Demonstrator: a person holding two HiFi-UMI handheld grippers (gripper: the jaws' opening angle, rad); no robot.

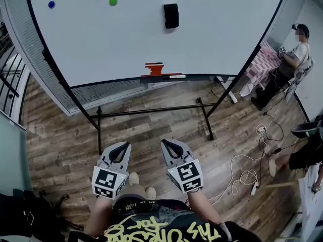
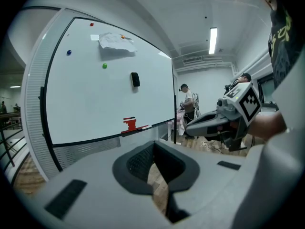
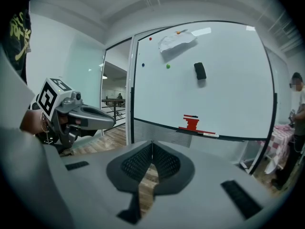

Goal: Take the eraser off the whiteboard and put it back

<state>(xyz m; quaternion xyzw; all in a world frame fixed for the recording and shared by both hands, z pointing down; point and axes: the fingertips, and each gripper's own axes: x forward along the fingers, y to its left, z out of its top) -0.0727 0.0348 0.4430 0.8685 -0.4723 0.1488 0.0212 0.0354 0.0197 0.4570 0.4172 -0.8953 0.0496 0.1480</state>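
Note:
A black eraser (image 1: 171,15) sticks to the upper middle of the whiteboard (image 1: 101,44), far ahead of both grippers. It also shows in the left gripper view as the eraser (image 2: 135,79) and in the right gripper view as the eraser (image 3: 199,71). My left gripper (image 1: 121,147) and right gripper (image 1: 170,144) hang side by side close to my body, over the wooden floor, well short of the board. The left gripper (image 2: 153,144) has its jaw tips together with nothing between them. The right gripper (image 3: 152,144) is likewise shut and empty.
A red object (image 1: 155,69) and a marker lie on the board's tray. A green magnet (image 1: 113,1), a blue magnet (image 1: 51,4) and a pinned paper (image 2: 116,41) are on the board. The stand's crossbar (image 1: 151,110) spans the floor. Cables (image 1: 242,173) trail right, near a seated person (image 1: 295,54).

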